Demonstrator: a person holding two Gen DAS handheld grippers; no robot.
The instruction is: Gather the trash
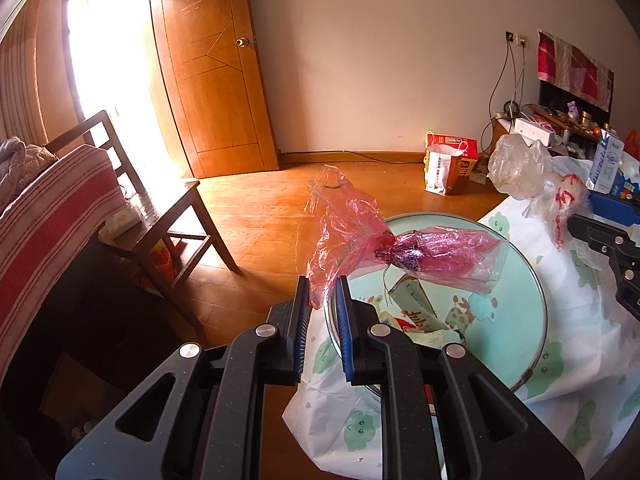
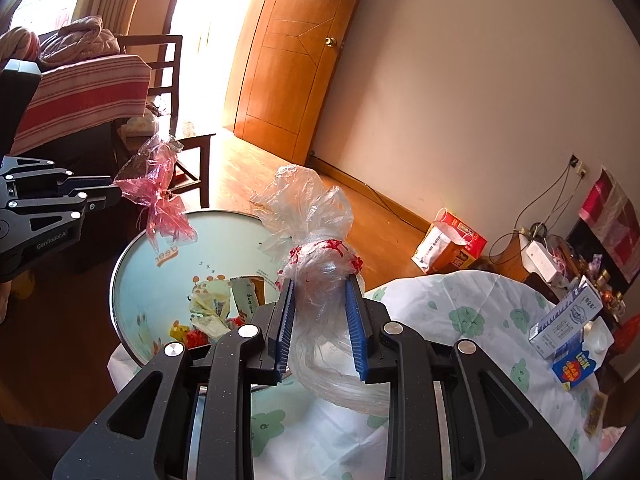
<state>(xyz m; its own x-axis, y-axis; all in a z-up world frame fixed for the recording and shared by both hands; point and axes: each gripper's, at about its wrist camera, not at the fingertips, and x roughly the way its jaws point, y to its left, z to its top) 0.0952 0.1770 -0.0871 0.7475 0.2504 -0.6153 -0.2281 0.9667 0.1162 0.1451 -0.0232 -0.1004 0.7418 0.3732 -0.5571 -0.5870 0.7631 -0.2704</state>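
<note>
Claws are both busy: left gripper (image 1: pixel 323 294) is pinching a pink plastic bag (image 1: pixel 384 252), dangling just past its tips over the round basin (image 1: pixel 520 300). Right gripper (image 2: pixel 320 304) squeezes a clear plastic bag (image 2: pixel 316 248), basin's wrappers (image 2: pixel 216 312) ahead-left below it.

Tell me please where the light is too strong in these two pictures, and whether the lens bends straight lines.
Left wrist view: the doorway is blown out to white, with glare on the floor; the door edges curve. Right wrist view: the same doorway is overexposed, the door leans and bows; the clear bag in the right gripper stays sharp.
</note>
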